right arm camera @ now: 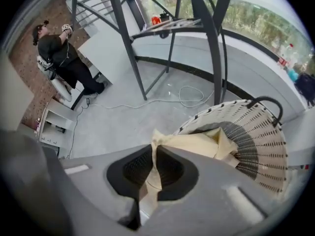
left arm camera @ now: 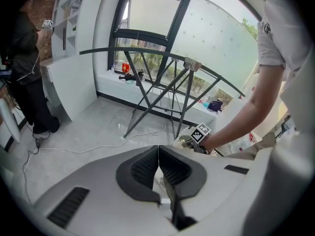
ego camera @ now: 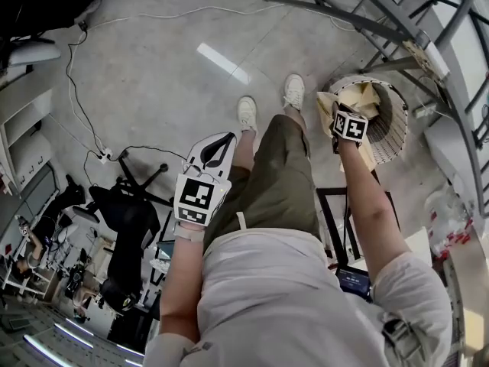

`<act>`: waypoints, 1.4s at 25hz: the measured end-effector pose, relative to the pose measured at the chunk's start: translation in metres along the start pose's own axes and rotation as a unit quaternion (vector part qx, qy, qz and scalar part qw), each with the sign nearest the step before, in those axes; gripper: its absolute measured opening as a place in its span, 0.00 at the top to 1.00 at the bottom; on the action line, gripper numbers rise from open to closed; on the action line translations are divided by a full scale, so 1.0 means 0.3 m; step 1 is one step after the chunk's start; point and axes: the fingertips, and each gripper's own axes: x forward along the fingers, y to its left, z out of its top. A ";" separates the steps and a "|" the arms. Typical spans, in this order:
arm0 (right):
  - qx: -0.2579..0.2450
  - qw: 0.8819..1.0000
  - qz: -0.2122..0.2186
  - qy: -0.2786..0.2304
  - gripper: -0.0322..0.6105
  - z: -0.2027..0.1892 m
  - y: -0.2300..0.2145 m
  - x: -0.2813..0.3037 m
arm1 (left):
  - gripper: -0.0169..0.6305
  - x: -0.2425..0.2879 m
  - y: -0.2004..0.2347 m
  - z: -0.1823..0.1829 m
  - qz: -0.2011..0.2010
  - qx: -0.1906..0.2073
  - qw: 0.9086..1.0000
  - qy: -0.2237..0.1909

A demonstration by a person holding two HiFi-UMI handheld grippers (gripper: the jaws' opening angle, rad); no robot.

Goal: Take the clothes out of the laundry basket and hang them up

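The grey floor (ego camera: 153,75) spreads under the person's feet; a grey metal rack (right arm camera: 217,43) stands by the window, with the white round basket (right arm camera: 266,146) beside it, just right of the person's right shoe (ego camera: 293,90); a pale yellow cloth (right arm camera: 197,144) lies bunched in the basket, one fold drawn over its near rim. The right gripper (right arm camera: 154,151) is over the basket's near edge, jaws clenched on that fold, which runs down between the pads. The left gripper (left arm camera: 158,154) hangs by the person's left thigh, well apart from the basket, jaws pressed together with nothing between them. A white cable (ego camera: 183,12) trails across the floor.
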 end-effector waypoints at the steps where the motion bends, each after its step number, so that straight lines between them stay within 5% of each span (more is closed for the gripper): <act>1: 0.004 1.000 0.004 -0.021 0.92 0.018 0.012 -0.048 | 0.97 -0.013 -0.004 0.012 -0.007 0.006 1.000 -0.008; 9: 0.036 0.981 -0.007 -0.189 0.92 0.245 0.128 -0.470 | 0.97 -0.089 0.056 0.182 -0.067 0.062 0.993 -0.079; 17: 0.022 0.929 -0.025 -0.368 0.93 0.358 0.281 -1.054 | 0.97 -0.190 0.007 0.236 -0.130 0.113 0.977 -0.128; 21: 0.001 0.891 -0.036 -0.452 0.93 0.397 0.362 -1.378 | 0.97 -0.197 -0.072 0.271 -0.171 0.139 0.964 -0.147; 26: -0.032 0.827 -0.035 -0.560 0.93 0.424 0.458 -1.776 | 0.96 -0.157 -0.225 0.353 -0.223 0.196 0.940 -0.169; 35: -0.048 0.712 0.036 -0.700 0.93 0.493 0.589 -2.370 | 0.58 -0.081 -0.546 0.492 -0.252 0.320 0.901 -0.150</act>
